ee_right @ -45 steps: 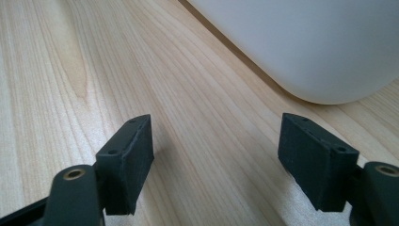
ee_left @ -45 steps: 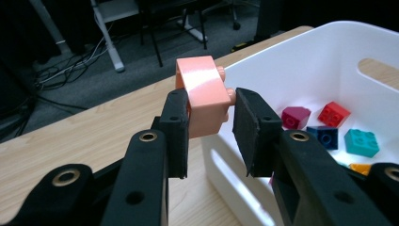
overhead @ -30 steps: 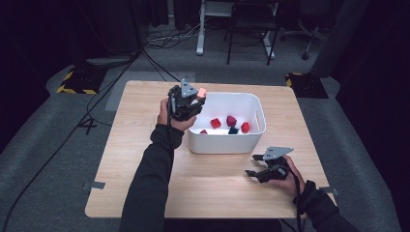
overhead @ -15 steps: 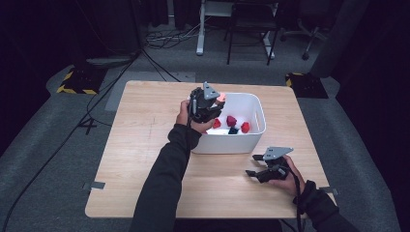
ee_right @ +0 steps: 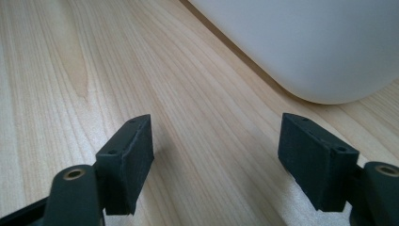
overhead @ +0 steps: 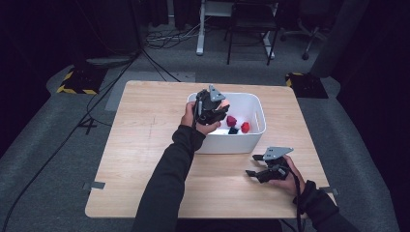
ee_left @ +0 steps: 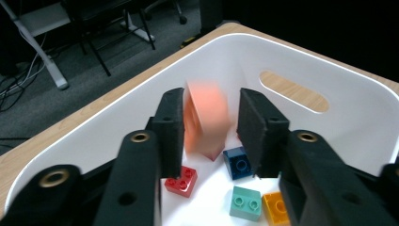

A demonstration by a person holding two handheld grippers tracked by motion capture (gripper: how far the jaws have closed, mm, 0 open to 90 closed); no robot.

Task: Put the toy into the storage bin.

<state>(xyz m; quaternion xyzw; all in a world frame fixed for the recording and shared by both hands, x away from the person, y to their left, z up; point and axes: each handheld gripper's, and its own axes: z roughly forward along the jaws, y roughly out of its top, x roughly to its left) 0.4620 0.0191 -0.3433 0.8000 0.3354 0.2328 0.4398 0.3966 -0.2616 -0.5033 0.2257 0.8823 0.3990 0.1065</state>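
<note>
Lowest in the high view, the right gripper (overhead: pixel 255 166) is resting on the worktop (overhead: pixel 140 159) toward the lower right of the frame, held in the person's right hand (overhead: pixel 290 176), with its jaws standing wide and nothing between them. In the right gripper view those same jaws are spread to either side of bare wood grain, and the rounded white corner of the bin (ee_right: pixel 301 42) is sitting in the upper right, just beyond them and apart from them.

Further up, at the middle of the high view, the left hand (overhead: pixel 193 118) is holding the left gripper (overhead: pixel 223 107) over the left half of the bin (overhead: pixel 232 144). Its jaws have just been opening, and in the left gripper view a blurred orange block (ee_left: pixel 207 120) is sitting between the two pads: it is lying close against the left pad, while a thin gap is showing at the right pad, so the grasp is reading as released rather than clenched. The block is hanging above the bin floor, tilted, in the centre of that frame.

Beneath it on the white floor, a red brick (ee_left: pixel 181 179) is lying lower left, a dark blue brick (ee_left: pixel 240 162) just right of centre, a teal brick (ee_left: pixel 247 202) below that, and an orange brick (ee_left: pixel 275 207) touching the teal one at the bottom edge. The bin's far wall is carrying an oval handle slot (ee_left: pixel 294 92) in the upper right.

Beyond the worktop, grey floor (overhead: pixel 72 130) and cables (overhead: pixel 164 41) are filling the top of the high view
</note>
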